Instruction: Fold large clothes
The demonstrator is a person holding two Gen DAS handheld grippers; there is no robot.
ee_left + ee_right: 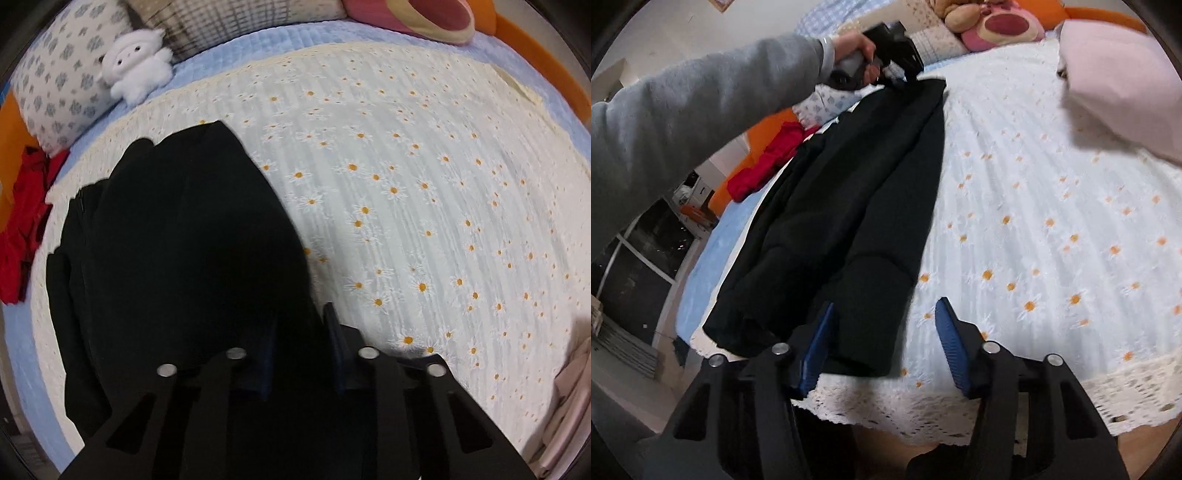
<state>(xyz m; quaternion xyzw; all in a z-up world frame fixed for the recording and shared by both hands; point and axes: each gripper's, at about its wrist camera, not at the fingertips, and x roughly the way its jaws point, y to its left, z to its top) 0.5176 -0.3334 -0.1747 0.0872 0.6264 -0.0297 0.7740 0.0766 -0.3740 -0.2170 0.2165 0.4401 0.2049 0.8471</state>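
A large black garment (849, 206) lies lengthwise along the left side of a white daisy-print bedspread (1052, 229). My right gripper (884, 343) is open at its near hem, the left blue pad over the cloth, the right pad over the bedspread. My left gripper (905, 79) is at the garment's far end, held by a hand in a grey sleeve. In the left wrist view the black garment (184, 240) fills the left half, and the left gripper (299, 332) has black cloth between its narrowly spaced fingers.
A red garment (764, 166) lies at the bed's left edge on orange padding. A pink folded cloth (1123, 85) lies at the far right. A white plush toy (136, 70), patterned pillows and a pink plush (1001, 26) sit by the headboard. The lace bed edge (960, 413) is near.
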